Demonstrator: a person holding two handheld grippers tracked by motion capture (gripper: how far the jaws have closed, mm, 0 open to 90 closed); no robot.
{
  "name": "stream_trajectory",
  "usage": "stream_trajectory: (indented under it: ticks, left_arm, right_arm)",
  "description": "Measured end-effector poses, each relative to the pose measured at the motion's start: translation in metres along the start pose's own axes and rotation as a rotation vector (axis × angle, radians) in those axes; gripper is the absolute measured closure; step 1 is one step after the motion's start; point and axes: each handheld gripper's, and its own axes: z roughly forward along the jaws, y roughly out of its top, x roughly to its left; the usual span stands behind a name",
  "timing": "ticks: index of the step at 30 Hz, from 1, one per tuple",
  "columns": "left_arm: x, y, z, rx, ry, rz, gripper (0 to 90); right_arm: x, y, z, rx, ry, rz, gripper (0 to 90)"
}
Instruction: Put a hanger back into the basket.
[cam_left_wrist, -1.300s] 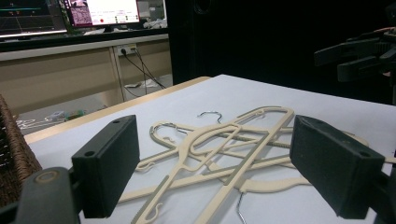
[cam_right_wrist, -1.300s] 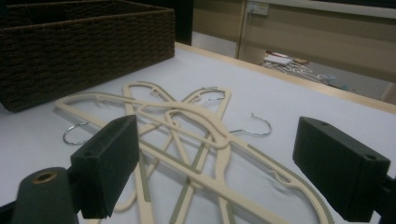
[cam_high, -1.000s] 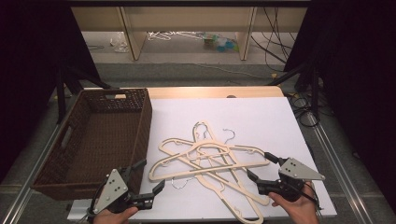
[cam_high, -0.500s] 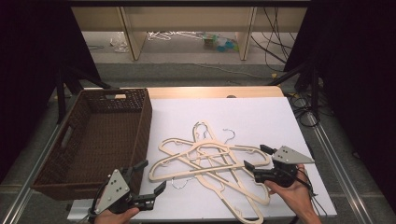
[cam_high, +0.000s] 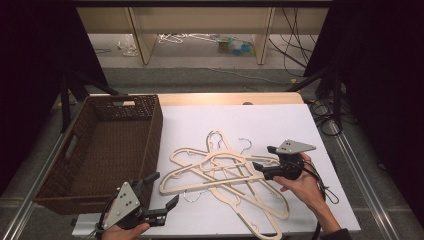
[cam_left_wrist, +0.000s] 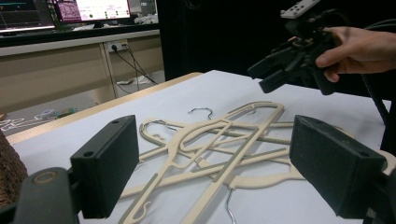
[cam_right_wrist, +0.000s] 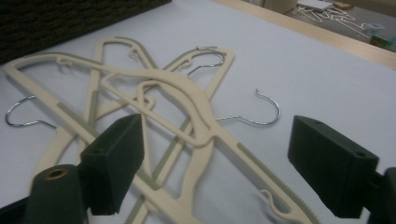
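**A:** What lies around the work?

**B:** A dark wicker basket stands at the left of the white table, its near wall just beside the heap of cream hangers. The hangers lie crossed over one another mid-table, wire hooks poking out at several sides. Nothing stands between either tool and the pile.

**A:** And the right gripper?

**B:** Held level in the person's right hand, just above the right edge of the heap, pointing left at it. Its jaws stand wide but have just been closing a little; in the right gripper view the hangers lie below and beyond them, none pinched.

**A:** The left gripper?

**B:** Low at the table's near edge, by the basket's corner, short of the pile. Jaws spread apart, holding nothing, aimed across the hangers toward the other tool.
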Motion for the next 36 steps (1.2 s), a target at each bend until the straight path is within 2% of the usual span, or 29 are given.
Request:
stream_trajectory:
  ticks: [1, 4, 6, 9, 10, 11, 13, 16, 17, 18, 20, 21, 22, 23, 24, 25, 28, 30, 33, 34, 36]
  left_arm:
    - [0.0, 0.0, 0.0, 0.001, 0.001, 0.001, 15.8]
    - [0.0, 0.001, -0.001, 0.018, 0.004, 0.014, 15.8]
    - [0.0, 0.001, -0.001, 0.015, 0.004, 0.012, 15.8]
    - [-0.001, 0.0, -0.001, 0.014, 0.005, 0.004, 15.8]
    - [-0.001, 0.0, 0.0, 0.017, 0.002, 0.005, 15.8]
    - [-0.001, 0.0, 0.0, 0.019, 0.002, 0.01, 15.8]
    - [-0.001, 0.001, 0.0, 0.018, 0.002, 0.01, 15.8]
    - [-0.001, 0.0, 0.0, 0.023, 0.0, 0.012, 15.9]
    - [-0.001, 0.0, 0.0, 0.023, 0.0, 0.012, 15.9]
    - [-0.001, 0.0, 0.0, 0.021, 0.0, 0.011, 15.9]
    - [-0.001, 0.0, 0.001, 0.025, -0.002, 0.015, 15.9]
    - [-0.002, 0.0, 0.001, 0.028, -0.002, 0.006, 15.9]
    - [-0.002, -0.001, 0.002, 0.013, -0.008, 0.006, 15.9]
    - [-0.002, -0.001, 0.002, 0.013, -0.008, 0.006, 15.9]
    - [-0.002, 0.0, 0.001, 0.026, -0.001, 0.01, 15.9]
    - [-0.002, -0.001, 0.002, 0.015, -0.005, 0.007, 16.0]
    - [-0.001, 0.0, 0.0, 0.023, 0.0, 0.014, 16.0]
    - [-0.002, 0.0, 0.0, 0.023, 0.002, 0.01, 16.0]
    - [-0.002, 0.0, 0.0, 0.025, 0.0, 0.012, 16.0]
    - [-0.002, 0.0, 0.0, 0.022, 0.001, 0.011, 16.0]
    - [-0.002, 0.0, 0.0, 0.025, 0.001, 0.014, 16.0]
  right_arm:
    - [0.0, 0.0, 0.0, 0.0, 0.0, 0.0, 23.2]
    - [-0.009, 0.003, 0.014, 0.069, 0.002, -0.034, 27.4]
    - [-0.013, 0.004, 0.02, 0.09, 0.001, -0.063, 29.6]
    - [-0.017, 0.003, 0.026, 0.119, 0.018, -0.056, 31.4]
    - [-0.02, 0.002, 0.033, 0.176, 0.018, -0.072, 33.0]
    - [-0.023, 0.001, 0.035, 0.19, 0.022, -0.072, 34.3]
    - [-0.025, 0.0, 0.039, 0.175, 0.019, -0.073, 35.5]
    - [-0.031, 0.0, 0.048, 0.212, 0.06, -0.066, 40.4]
    - [-0.031, 0.0, 0.048, 0.212, 0.06, -0.066, 40.4]
    - [-0.034, -0.004, 0.055, 0.238, 0.066, -0.075, 41.3]
    - [-0.036, -0.006, 0.058, 0.234, 0.065, -0.089, 41.8]
    - [-0.037, -0.01, 0.063, 0.276, 0.096, -0.087, 43.6]
    - [-0.036, -0.012, 0.065, 0.293, 0.098, -0.088, 44.1]
    - [-0.036, -0.012, 0.065, 0.293, 0.098, -0.088, 44.1]
    - [-0.038, -0.012, 0.067, 0.282, 0.101, -0.121, 45.6]
    - [-0.039, -0.012, 0.066, 0.282, 0.107, -0.133, 49.8]
    - [-0.039, -0.012, 0.06, 0.312, 0.145, -0.149, 60.6]
    - [-0.04, -0.012, 0.059, 0.309, 0.153, -0.16, 63.1]
    - [-0.04, -0.012, 0.054, 0.336, 0.189, -0.197, 68.4]
    - [-0.039, -0.011, 0.053, 0.351, 0.201, -0.259, 70.2]
    - [-0.037, -0.01, 0.052, 0.362, 0.206, -0.274, 70.6]
